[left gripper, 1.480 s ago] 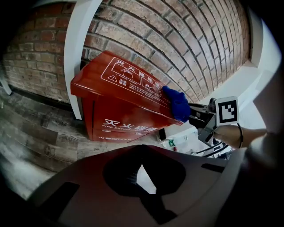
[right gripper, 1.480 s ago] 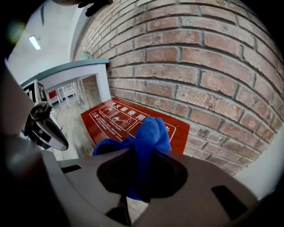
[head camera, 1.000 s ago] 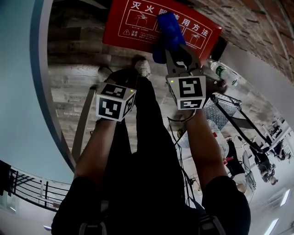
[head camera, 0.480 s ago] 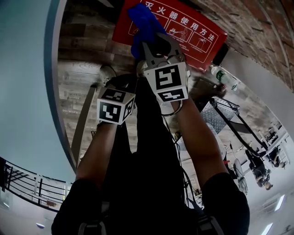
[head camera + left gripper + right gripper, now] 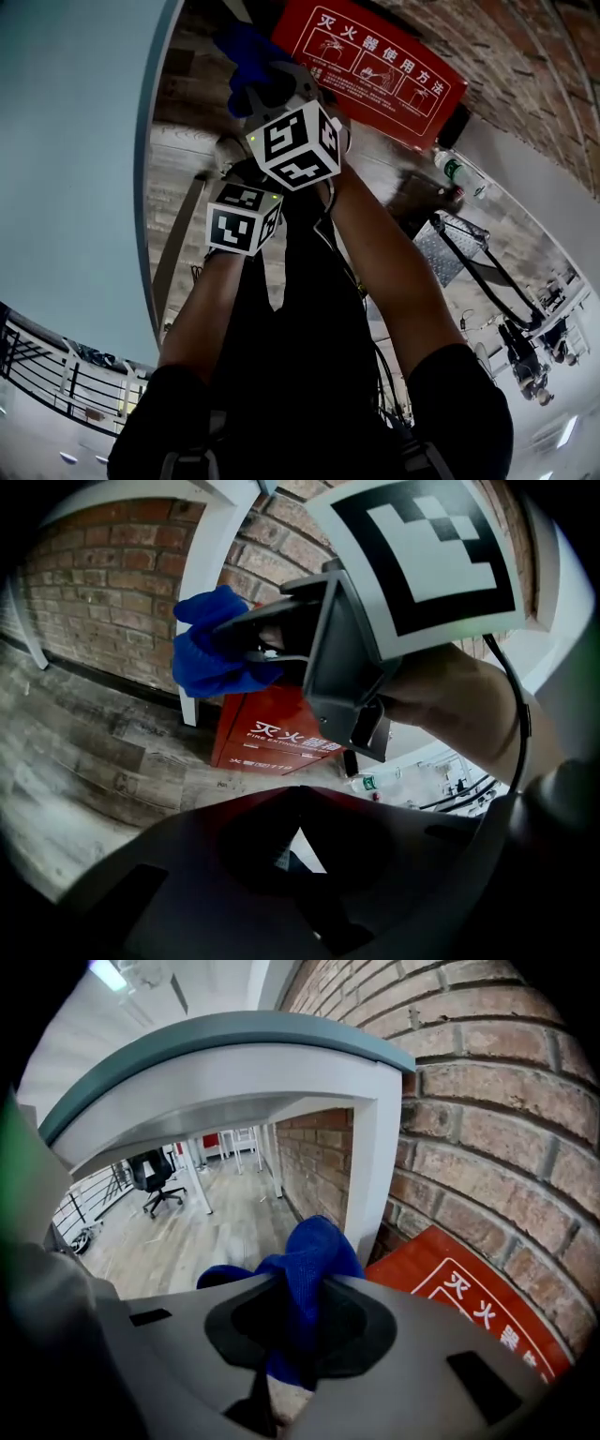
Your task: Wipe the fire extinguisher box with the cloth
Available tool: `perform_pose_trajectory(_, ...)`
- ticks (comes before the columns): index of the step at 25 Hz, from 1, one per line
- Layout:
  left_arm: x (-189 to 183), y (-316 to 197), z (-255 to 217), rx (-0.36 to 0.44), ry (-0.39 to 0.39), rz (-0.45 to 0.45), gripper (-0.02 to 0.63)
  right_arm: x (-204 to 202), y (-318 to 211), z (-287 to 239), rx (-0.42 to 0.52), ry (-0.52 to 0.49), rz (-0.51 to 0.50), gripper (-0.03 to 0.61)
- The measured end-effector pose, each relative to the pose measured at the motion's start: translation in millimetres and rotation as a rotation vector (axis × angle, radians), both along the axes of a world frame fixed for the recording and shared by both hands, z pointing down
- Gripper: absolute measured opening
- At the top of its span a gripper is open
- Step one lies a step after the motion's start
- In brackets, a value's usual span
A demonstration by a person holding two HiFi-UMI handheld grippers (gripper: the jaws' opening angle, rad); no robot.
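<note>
The red fire extinguisher box (image 5: 375, 70) with white print stands against the brick wall at the top of the head view. My right gripper (image 5: 267, 80) is shut on a blue cloth (image 5: 246, 47), which sits just past the box's left end. In the right gripper view the cloth (image 5: 305, 1265) bulges up between the jaws, and the box's (image 5: 469, 1312) corner lies to the lower right. My left gripper (image 5: 300, 808) hangs lower and back from the box, jaws together with nothing in them. Its view shows the cloth (image 5: 216, 644) above the box (image 5: 272, 733).
A white post (image 5: 370, 1166) rises next to the brick wall (image 5: 487, 1110), just beyond the cloth. A water bottle (image 5: 453, 172) and a metal cart (image 5: 450, 234) stand to the right of the box. An office chair (image 5: 155, 1177) stands far off on the wooden floor.
My right gripper has swept left across the box's face with the cloth, from near the middle to past the left end. The left gripper has hardly moved.
</note>
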State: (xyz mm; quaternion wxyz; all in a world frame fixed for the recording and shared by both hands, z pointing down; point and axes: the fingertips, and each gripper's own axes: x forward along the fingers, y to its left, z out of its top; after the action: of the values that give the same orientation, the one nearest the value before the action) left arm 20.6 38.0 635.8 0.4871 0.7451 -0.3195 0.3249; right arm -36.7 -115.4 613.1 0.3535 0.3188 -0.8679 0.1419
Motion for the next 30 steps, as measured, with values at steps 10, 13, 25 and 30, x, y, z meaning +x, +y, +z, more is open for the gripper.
perform_pose_trajectory(10,-0.2,-27.8,-76.1,0.17,-0.001,0.028,0.008,36.0,13.9,-61.1,-0.013,-0.085,0.149,0.083)
perform_pose_trajectory(13,0.1,-20.1,-121.5,0.199,0.004,0.028,0.008,69.0,43.3,-110.3,0.018,-0.126,0.246,0.083)
perform_pose_trajectory(25,25.4,-20.8,-328.7,0.432,0.033,0.083,0.008,160.1,99.9,-327.2,0.177,-0.284,0.514,0.083)
perform_pose_trajectory(30,26.0,-36.9,-399.2,0.562,0.042,0.109,0.008,163.9,98.2,-392.9,0.268,-0.336,0.535,0.083)
